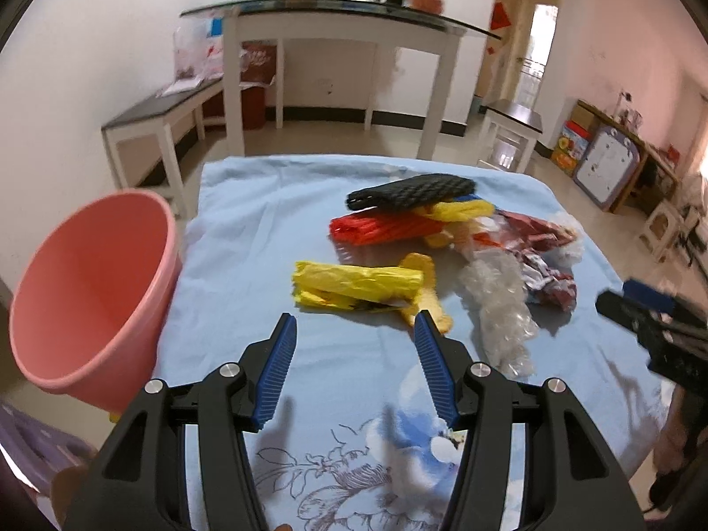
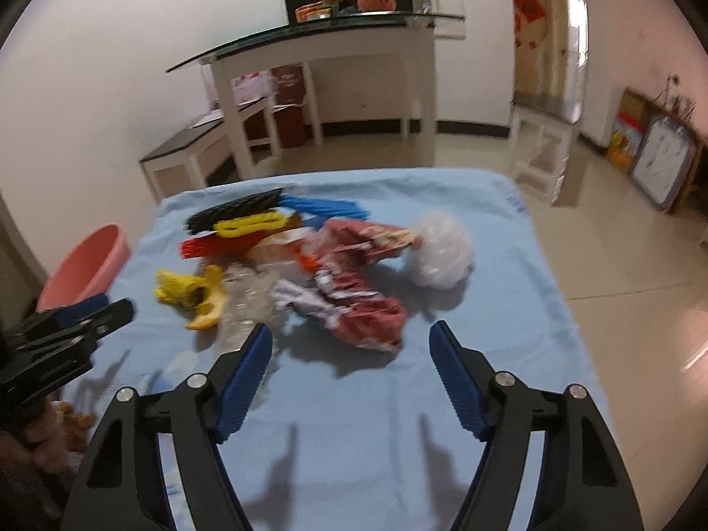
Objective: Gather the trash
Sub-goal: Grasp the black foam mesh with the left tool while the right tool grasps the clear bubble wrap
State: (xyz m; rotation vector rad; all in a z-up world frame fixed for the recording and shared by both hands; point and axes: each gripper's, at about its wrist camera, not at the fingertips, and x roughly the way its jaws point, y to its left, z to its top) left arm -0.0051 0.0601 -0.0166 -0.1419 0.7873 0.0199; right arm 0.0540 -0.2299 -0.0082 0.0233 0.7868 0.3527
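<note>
A heap of trash lies on the light blue tablecloth (image 1: 248,230). A crumpled yellow wrapper (image 1: 354,285) sits nearest my left gripper (image 1: 356,325), which stands open just short of it with nothing between its fingers. Behind the wrapper lie red (image 1: 380,228), black (image 1: 411,192) and yellow foam nets. A clear plastic bag (image 1: 500,305) and a dark red wrapper (image 2: 363,305) lie to the right. My right gripper (image 2: 352,332) is open just short of the red wrapper, not touching it. A white plastic ball (image 2: 440,250) sits behind it.
A pink bucket (image 1: 88,292) stands off the table's left edge. Beyond the table are a white glass-topped console (image 1: 336,31), a low bench (image 1: 163,115) and a small white stool (image 2: 540,155). Boxes and a board lean on the right wall.
</note>
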